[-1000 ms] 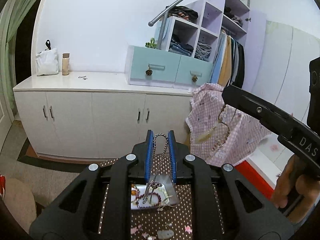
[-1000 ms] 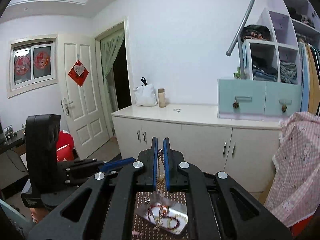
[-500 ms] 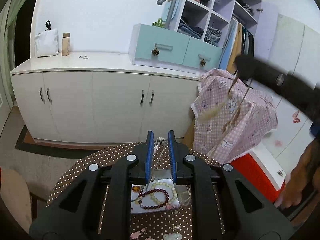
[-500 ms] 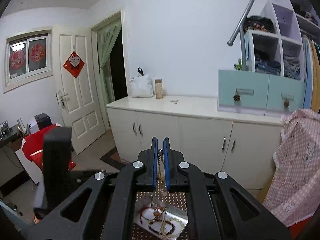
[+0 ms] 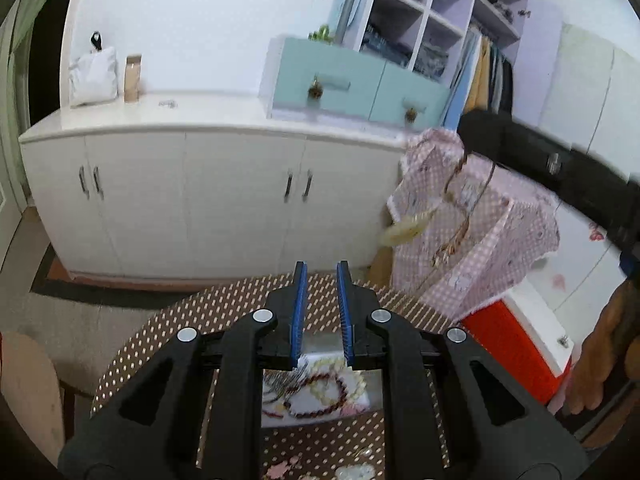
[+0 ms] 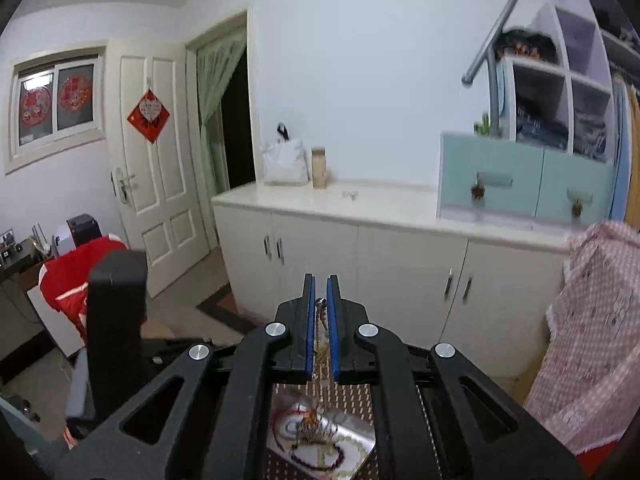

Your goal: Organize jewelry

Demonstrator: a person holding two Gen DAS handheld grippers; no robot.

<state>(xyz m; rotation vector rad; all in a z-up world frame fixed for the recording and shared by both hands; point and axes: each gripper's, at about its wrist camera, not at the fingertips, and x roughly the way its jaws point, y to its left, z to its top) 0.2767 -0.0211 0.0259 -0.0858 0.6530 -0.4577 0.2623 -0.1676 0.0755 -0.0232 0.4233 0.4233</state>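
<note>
A silver tray (image 5: 374,394) on the dotted table holds a dark red bead bracelet (image 5: 320,410), a pale bead bracelet (image 5: 354,380) and a silvery tangle (image 5: 280,382). Just above it, my left gripper (image 5: 321,280) has a narrow gap between its blue pads, and nothing shows in that gap. My right gripper (image 6: 321,304) is shut on a thin chain necklace (image 6: 320,332) that hangs down onto the tray (image 6: 360,436). In the left wrist view the necklace (image 5: 460,216) dangles with a pale pendant (image 5: 404,230).
The brown polka-dot round table (image 5: 224,304) has small trinkets near its front. Behind it are white cabinets (image 5: 200,192), teal drawers (image 5: 340,88), a pink checked cloth (image 5: 500,232) over a red box (image 5: 512,344), and a hand (image 5: 600,360) at the right.
Both grippers have come down toward the tray. The silver chain that arched between the left pads no longer shows there. The right gripper still holds its necklace.
</note>
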